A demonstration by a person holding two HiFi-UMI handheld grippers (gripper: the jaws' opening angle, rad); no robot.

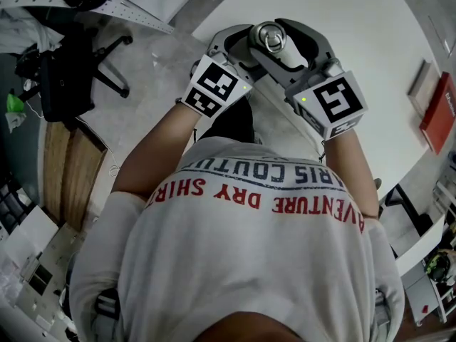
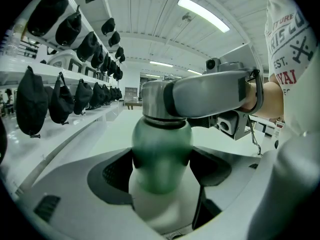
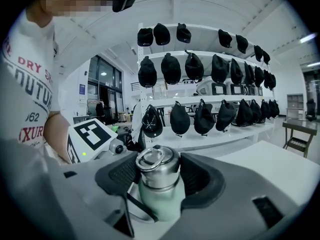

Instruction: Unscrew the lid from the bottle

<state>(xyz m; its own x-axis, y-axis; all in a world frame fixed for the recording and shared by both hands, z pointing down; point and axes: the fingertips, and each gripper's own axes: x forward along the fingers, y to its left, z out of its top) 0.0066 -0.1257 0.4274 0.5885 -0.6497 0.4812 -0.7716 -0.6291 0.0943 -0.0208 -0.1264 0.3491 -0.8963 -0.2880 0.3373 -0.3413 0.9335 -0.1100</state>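
Note:
A pale green bottle [image 2: 161,154] with a steel lid [image 3: 156,165] that carries a ring handle is held up in front of the person's chest. In the left gripper view my left gripper [image 2: 161,171] is shut on the bottle's body, with a dark pad pressing each side. My right gripper [image 3: 158,173] comes from the opposite side, and its pads lie against the lid on both sides. In the head view the lid [image 1: 271,36] shows from above between the right gripper's grey jaws. The left gripper [image 1: 239,48] is partly hidden beneath them. The bottle's lower part is hidden.
A white table [image 1: 342,13] lies ahead and to the right, with a red flat item [image 1: 438,112] near its right edge. A black office chair [image 1: 85,63] stands on the floor at left. Shelves of black caps [image 3: 200,69] line the wall.

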